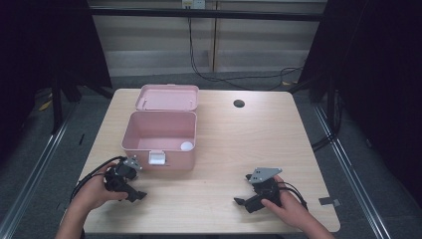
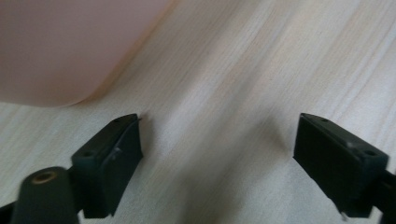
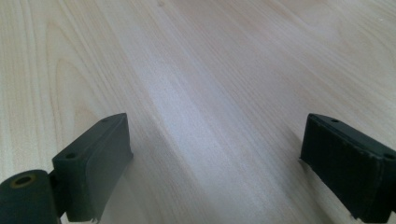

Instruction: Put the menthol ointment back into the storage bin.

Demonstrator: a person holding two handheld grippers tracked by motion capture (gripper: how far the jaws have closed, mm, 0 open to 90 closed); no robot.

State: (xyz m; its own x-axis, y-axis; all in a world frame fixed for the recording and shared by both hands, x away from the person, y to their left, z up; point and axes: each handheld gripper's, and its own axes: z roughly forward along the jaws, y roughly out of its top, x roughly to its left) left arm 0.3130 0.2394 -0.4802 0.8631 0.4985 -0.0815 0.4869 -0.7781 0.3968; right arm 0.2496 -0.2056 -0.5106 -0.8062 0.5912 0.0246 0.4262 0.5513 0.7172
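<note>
Pink plastic box (image 1: 159,137) with its lid (image 1: 167,97) folded back is seen a little left of the middle of the high view, on the light wooden table (image 1: 239,144). A small white round thing (image 1: 186,146) is seen inside the box, at its lower right corner. A white latch (image 1: 158,158) is seen on the box's front wall. A dark round hole (image 1: 239,103) is cut in the table near the top, to the right of the lid.

The left gripper (image 1: 130,185) is held in a hand (image 1: 92,195) at the lower left of the high view, just below the box's front left corner. In the left gripper view its jaws are spread wide over bare wood, and a blurry pink corner of the box (image 2: 60,46) is seen at the upper left.

The right gripper (image 1: 244,196) is held in the other hand (image 1: 293,209) at the lower right of the high view, well apart from the box. A grey three-cornered plate (image 1: 265,174) is seen on top of it. In the right gripper view its jaws are spread wide, with nothing held between them.
</note>
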